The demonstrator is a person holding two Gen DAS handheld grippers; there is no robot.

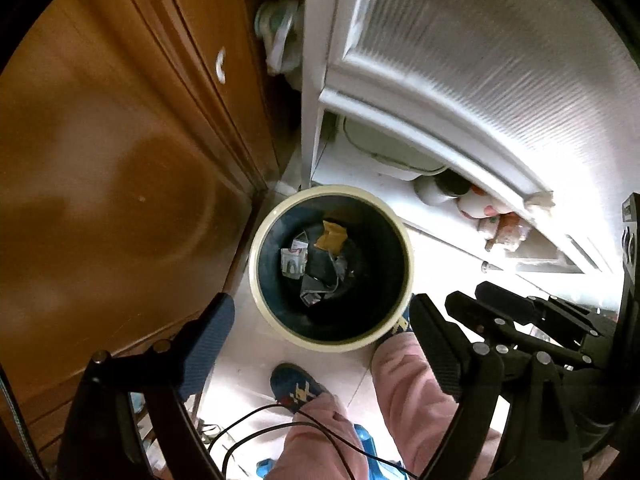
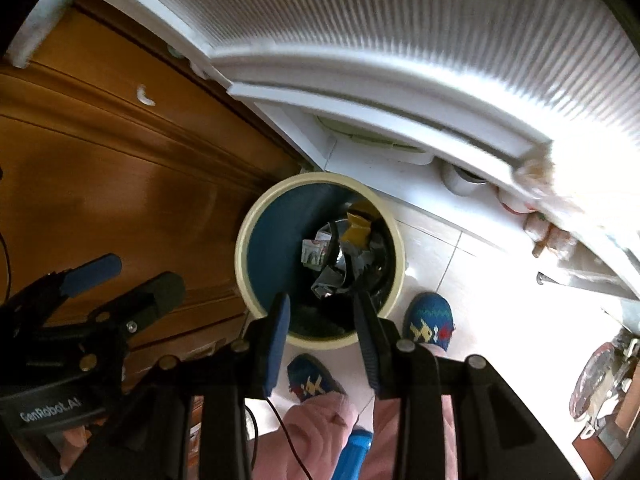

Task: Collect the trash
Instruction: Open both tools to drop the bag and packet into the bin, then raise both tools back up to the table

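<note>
Waste bin (image 1: 276, 316), cream rim, wrappers (image 1: 308, 264) inside; left gripper (image 1: 320, 332) wide open, empty; right gripper (image 2: 322, 332) part-open, empty, both above bin

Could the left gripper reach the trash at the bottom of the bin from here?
Probably yes: the left gripper hangs open above the bin, whose mouth is uncovered, with the trash in plain sight below.

A pale tiled floor (image 1: 248, 364) carries it all. The cream-rimmed bin (image 1: 408, 276) stands on it, hard by the wooden cabinet (image 1: 100, 184), two blue patterned slippers (image 2: 430, 322) planted just beside.
</note>
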